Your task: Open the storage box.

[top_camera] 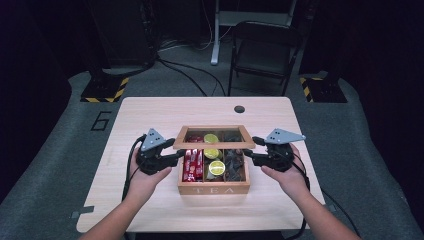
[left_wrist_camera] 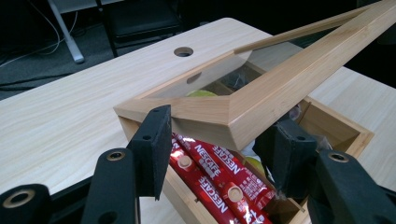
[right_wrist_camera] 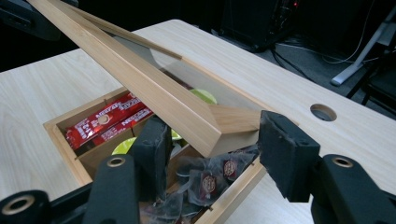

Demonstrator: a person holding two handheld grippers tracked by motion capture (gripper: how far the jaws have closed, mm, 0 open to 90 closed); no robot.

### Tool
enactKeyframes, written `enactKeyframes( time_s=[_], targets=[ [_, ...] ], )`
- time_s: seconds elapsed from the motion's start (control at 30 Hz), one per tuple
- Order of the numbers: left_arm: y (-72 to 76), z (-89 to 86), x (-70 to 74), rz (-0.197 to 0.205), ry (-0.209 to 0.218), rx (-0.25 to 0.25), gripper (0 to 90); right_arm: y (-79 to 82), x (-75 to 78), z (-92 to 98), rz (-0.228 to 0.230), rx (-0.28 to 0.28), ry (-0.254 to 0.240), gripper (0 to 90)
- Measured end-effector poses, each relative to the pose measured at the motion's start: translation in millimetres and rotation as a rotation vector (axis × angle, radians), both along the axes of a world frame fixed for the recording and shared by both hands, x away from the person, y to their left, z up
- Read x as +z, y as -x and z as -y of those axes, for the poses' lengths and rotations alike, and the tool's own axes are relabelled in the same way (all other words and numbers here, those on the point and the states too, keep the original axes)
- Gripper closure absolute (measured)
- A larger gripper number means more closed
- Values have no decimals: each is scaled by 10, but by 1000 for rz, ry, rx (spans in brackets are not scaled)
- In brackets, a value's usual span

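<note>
Now I hold the lid point(top_camera: 214, 145) of the tea box point(top_camera: 214, 189) half lifted, near the front edge of the desk point(top_camera: 150, 107). My left gripper point(top_camera: 176, 156) clamps its left corner; my right gripper point(top_camera: 248, 156) stands loose around the right corner.

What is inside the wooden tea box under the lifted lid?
The tea box holds red Nescafe sticks, lime halves and dark tea bags. The raised lid covers part of the back compartments.
</note>
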State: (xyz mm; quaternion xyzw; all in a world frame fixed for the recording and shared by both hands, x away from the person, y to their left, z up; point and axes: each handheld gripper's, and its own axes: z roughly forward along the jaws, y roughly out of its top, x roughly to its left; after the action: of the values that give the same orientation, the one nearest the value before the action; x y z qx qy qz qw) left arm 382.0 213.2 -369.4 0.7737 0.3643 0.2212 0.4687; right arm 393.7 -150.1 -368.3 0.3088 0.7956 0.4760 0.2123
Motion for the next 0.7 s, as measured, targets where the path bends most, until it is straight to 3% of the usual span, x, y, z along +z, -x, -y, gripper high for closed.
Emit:
enactKeyframes(
  time_s=[0.17, 0.33, 0.7],
  targets=[
    [-68, -3, 78, 4, 6, 3, 471, -54, 64, -9, 19, -7, -11, 444],
    [-157, -6, 151, 6, 46, 20, 472, -162, 99, -13, 20, -20, -4, 430],
    [-249, -2, 255, 8, 39, 29, 481, -315, 104, -16, 13, -32, 7, 452]
  ],
)
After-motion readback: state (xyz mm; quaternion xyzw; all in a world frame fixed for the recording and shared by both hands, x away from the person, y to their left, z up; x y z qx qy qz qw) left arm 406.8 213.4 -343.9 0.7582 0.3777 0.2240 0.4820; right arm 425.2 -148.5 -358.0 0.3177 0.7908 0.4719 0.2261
